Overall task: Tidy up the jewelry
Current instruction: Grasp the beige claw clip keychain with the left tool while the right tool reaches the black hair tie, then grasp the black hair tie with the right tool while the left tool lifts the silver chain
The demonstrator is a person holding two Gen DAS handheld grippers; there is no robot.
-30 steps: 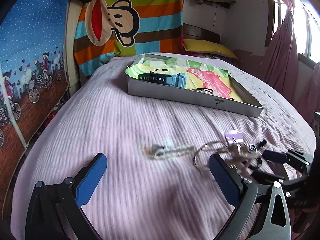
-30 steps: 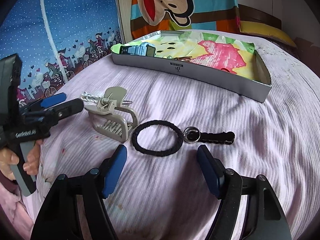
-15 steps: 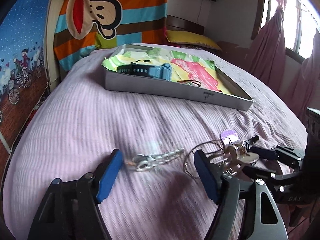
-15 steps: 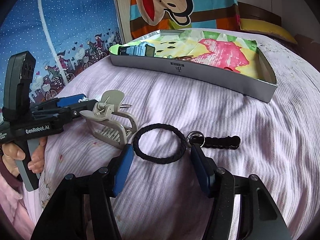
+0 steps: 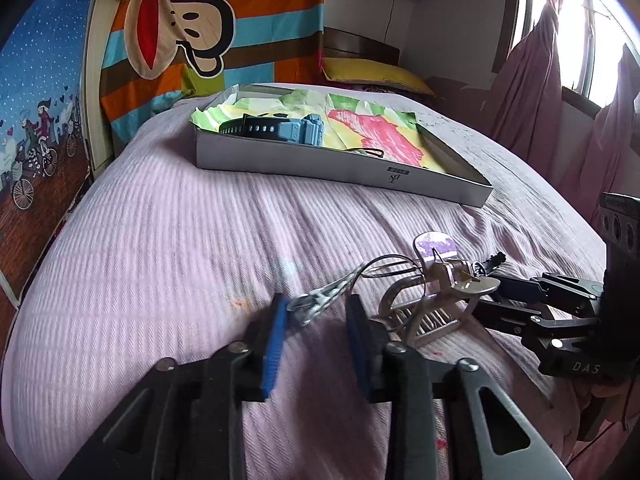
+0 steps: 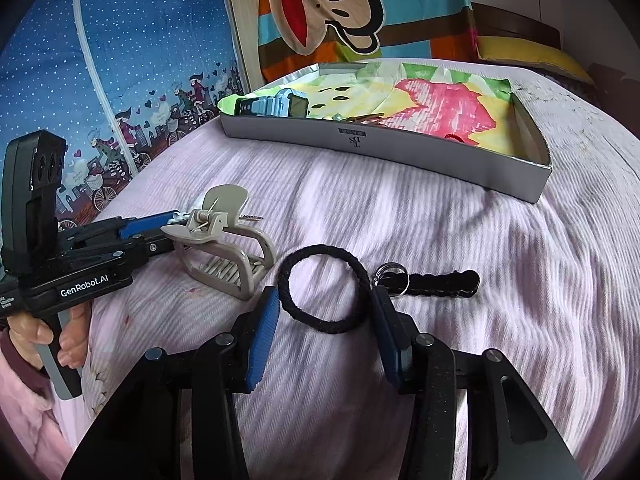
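Observation:
A silver chain [image 5: 320, 303] lies on the lilac bedspread, its near end between the blue pads of my left gripper [image 5: 316, 312]. The jaws are narrow but still gapped around it. In the right wrist view a black hair tie [image 6: 320, 249] lies flat between the pads of my right gripper [image 6: 324, 300], which stand close at its two sides without squeezing it. The tie keeps its round shape. A beige claw clip [image 6: 228, 256] sits left of it, and a black strap with a key ring [image 6: 440, 282] lies to the right.
A shallow grey box [image 5: 340, 168] lined with bright paper sits farther up the bed and holds a blue watch [image 5: 296, 130]. The claw clip [image 5: 424, 312] and a thin wire ring [image 5: 392, 268] lie just right of the chain. A hand [image 6: 68, 344] holds the left gripper's handle.
Both grippers have moved forward and narrowed. The left now straddles the chain's end. The right has closed in around the hair tie.

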